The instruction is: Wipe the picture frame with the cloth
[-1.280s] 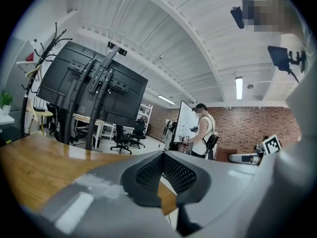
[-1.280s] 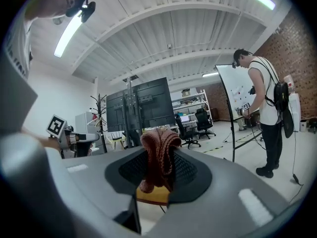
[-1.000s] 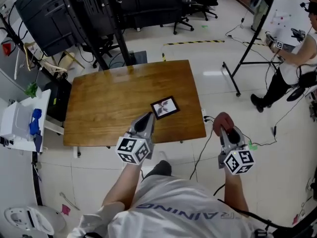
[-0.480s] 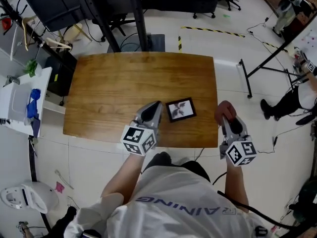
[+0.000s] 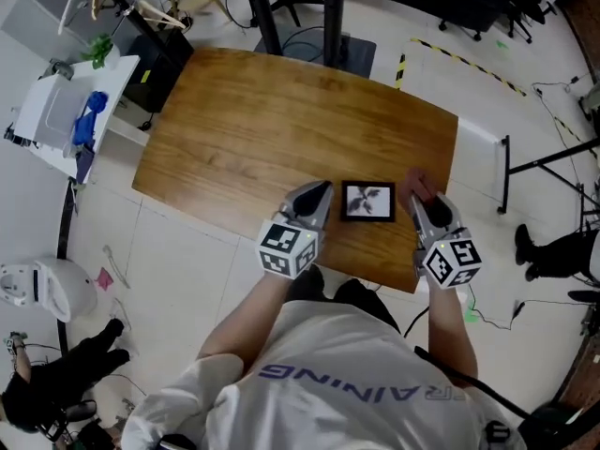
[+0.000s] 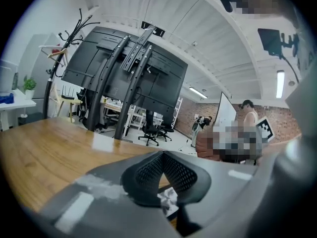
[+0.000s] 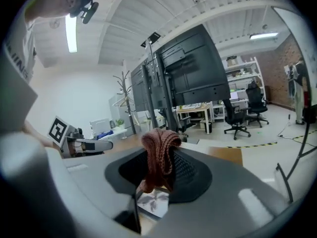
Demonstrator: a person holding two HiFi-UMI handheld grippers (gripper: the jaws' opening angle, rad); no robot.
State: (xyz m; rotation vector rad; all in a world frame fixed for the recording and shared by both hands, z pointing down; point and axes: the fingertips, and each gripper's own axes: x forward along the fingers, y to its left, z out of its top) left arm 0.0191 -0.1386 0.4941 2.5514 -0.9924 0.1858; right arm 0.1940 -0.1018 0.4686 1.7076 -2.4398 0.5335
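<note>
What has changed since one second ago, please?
The right hand-held gripper, shut on the cloth, moved from beside the table to over it, next to the picture frame. The left hand-held gripper, shut and empty, also came closer to the frame. The frame lies flat as before.

At lower centre the left gripper (image 6: 162, 155) hid most of the frame (image 6: 167, 201), while the right gripper (image 5: 422, 202) covered part of the cloth (image 5: 415, 180).
</note>
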